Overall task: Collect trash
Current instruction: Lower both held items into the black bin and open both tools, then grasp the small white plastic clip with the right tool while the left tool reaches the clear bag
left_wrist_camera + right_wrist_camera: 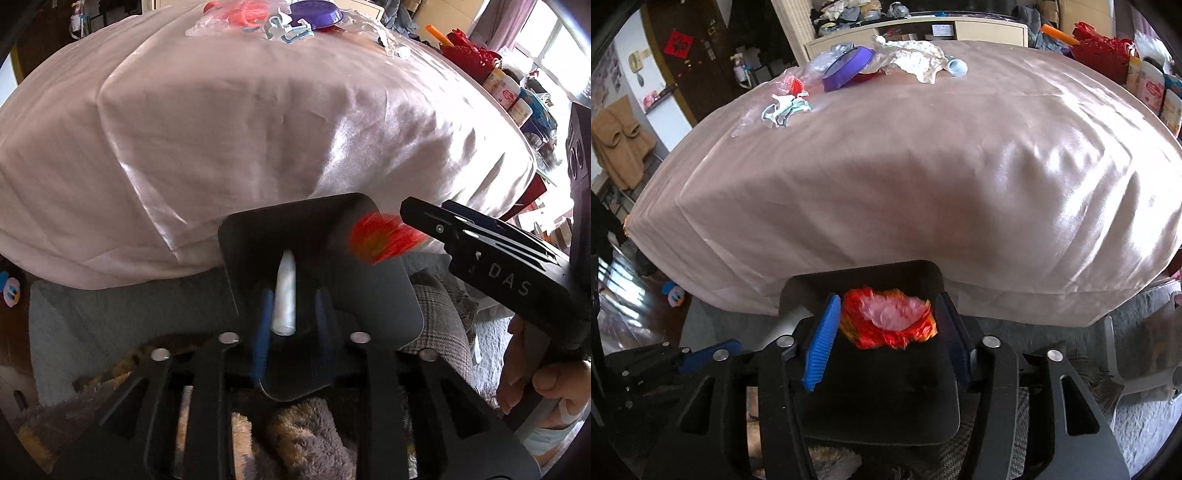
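My left gripper (pixel 293 297) points down into a black bin (pixel 258 229). A white tapered roll of wrapping (pixel 284 314) sits between its blue pads (pixel 263 332), with a gap on the right side, so the jaws stand open. My right gripper (pixel 889 300) hangs over the same black bin (pixel 857 275), open, with a blurred red and orange wrapper (pixel 886 326) with a pink middle loose between its pads. In the left wrist view that red wrapper (pixel 382 236) is a blur just off the right gripper's finger (pixel 439 225).
A table under a shiny pink cloth (pixel 905 177) fills the background. At its far side lie a purple lid (pixel 847 68), crumpled clear wrap (pixel 912 59), white and teal plastic scraps (pixel 785 110) and a red piece (pixel 796 86). Red baskets (pixel 469 51) and boxes stand right. A hand (pixel 546 384) grips the right handle.
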Tool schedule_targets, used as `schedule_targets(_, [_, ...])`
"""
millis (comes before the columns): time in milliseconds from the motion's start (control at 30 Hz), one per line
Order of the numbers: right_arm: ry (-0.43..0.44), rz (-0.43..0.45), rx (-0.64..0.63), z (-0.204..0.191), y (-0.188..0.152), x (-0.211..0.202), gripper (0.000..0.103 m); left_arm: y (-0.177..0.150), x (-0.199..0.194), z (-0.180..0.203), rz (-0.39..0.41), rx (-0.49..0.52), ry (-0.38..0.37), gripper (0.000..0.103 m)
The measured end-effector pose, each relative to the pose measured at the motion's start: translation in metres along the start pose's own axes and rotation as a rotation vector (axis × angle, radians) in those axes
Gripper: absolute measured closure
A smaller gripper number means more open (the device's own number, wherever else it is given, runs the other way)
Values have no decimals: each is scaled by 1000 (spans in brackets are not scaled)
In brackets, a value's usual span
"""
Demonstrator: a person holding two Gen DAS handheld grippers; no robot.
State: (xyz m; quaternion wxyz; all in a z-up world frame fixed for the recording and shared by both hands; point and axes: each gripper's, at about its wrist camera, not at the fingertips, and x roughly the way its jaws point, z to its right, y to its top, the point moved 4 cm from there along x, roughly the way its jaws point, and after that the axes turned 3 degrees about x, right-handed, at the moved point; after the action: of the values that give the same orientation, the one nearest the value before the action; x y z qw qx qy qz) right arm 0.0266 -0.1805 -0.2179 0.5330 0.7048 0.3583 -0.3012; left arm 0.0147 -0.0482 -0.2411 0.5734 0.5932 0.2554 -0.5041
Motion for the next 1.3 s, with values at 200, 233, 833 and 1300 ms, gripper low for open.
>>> schedule_targets(200, [-18, 15, 23, 7, 6, -4, 33, 3, -2, 1, 5, 6, 5, 55])
schedule_targets(233, [-21, 18, 27, 9, 7, -5, 33, 3, -2, 1, 9, 6, 7, 50])
schedule_targets(833, [-48, 194, 30, 16, 67, -51, 29, 48, -83, -22, 214, 3, 17, 17])
schedule_targets(1300, [106, 212, -130, -68, 117, -7, 41, 119, -100, -85, 306, 38, 235, 16])
